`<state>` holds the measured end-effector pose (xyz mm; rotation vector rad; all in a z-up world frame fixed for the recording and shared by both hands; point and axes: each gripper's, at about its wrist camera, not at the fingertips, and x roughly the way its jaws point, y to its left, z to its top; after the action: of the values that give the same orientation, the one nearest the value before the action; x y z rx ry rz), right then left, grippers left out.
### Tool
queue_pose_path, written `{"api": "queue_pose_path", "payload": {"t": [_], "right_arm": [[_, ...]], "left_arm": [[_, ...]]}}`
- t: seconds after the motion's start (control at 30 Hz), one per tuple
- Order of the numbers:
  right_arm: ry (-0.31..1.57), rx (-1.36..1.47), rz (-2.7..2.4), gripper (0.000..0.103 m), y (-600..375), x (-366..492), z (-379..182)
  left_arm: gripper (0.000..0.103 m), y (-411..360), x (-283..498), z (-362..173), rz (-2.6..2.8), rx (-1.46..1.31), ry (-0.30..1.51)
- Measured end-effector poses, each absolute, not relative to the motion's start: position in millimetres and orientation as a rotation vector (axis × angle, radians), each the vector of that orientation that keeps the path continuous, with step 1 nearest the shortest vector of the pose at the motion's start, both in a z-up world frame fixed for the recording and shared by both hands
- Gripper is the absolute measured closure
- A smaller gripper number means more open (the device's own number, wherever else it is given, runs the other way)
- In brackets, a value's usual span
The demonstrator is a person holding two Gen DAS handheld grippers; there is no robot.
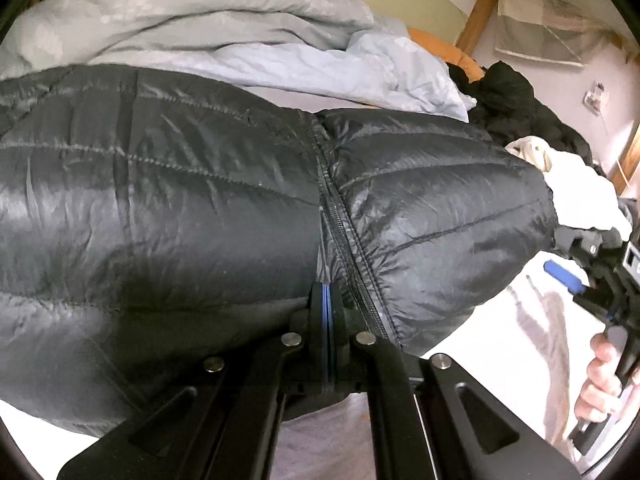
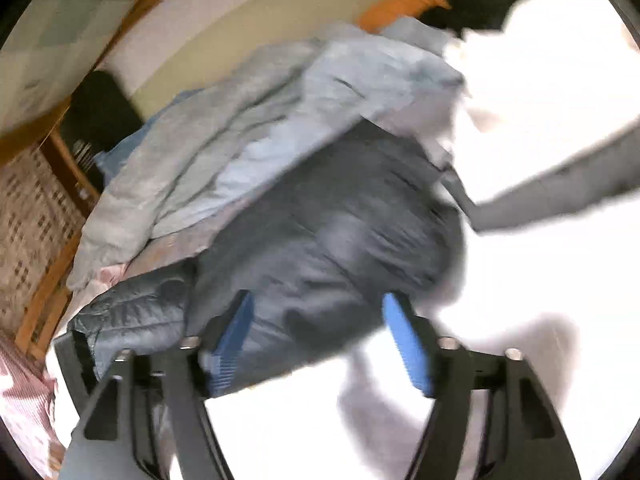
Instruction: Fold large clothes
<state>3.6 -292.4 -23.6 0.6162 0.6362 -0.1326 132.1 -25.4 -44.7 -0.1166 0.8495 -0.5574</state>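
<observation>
A large black quilted puffer jacket [image 1: 200, 200] lies across the bed with its zipper [image 1: 340, 224] running down the middle. My left gripper [image 1: 329, 292] is shut at the jacket's near hem, right beside the zipper, pinching the fabric. In the blurred right wrist view the same jacket [image 2: 328, 232] lies on the white sheet [image 2: 540, 280]. My right gripper [image 2: 320, 344] is open, its blue pads [image 2: 236, 340] spread over the jacket's near edge. The right gripper also shows at the far right of the left wrist view [image 1: 600, 276], held by a hand [image 1: 600, 380].
A crumpled pale blue duvet [image 1: 240, 40] lies behind the jacket. An orange pillow [image 1: 448, 52], dark clothes [image 1: 516, 96] and a white garment [image 1: 572, 184] pile up at the right. A wooden bed frame [image 1: 478, 16] and a wall stand behind. A pink patterned cloth [image 2: 24, 392] lies at left.
</observation>
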Motion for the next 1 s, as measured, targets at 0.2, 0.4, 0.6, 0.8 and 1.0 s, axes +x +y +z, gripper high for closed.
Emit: {"api": "queue_pose_path", "payload": {"t": [0.2,0.4,0.6,0.8,1.0], "right_arm": [[0.523,0.941,-0.150,0.014,-338.0,14.7,-62.0],[0.602,0.961,-0.034,0.053,-343.1,72.1,-66.1],[0.551,0.739,-0.212,0.079,-323.4,58.3,-21.8],[0.616,0.403,-0.361,0.079,-340.7,37.1,19.7],[0.551,0.221,-0.403,0.079,-319.7,34.6,68.7]], "left_arm": [[0.100,-20.5,135.4,-46.1,-0.572,-0.148,0.857],[0.100,-20.1,134.6,-45.3,-0.568,-0.139,0.851],[0.091,12.3,123.3,-14.0,-0.696,-0.323,0.861],[0.064,62.2,97.3,45.3,-0.463,-0.188,0.679],[0.062,81.8,116.2,34.5,-0.151,0.038,0.796]]}}
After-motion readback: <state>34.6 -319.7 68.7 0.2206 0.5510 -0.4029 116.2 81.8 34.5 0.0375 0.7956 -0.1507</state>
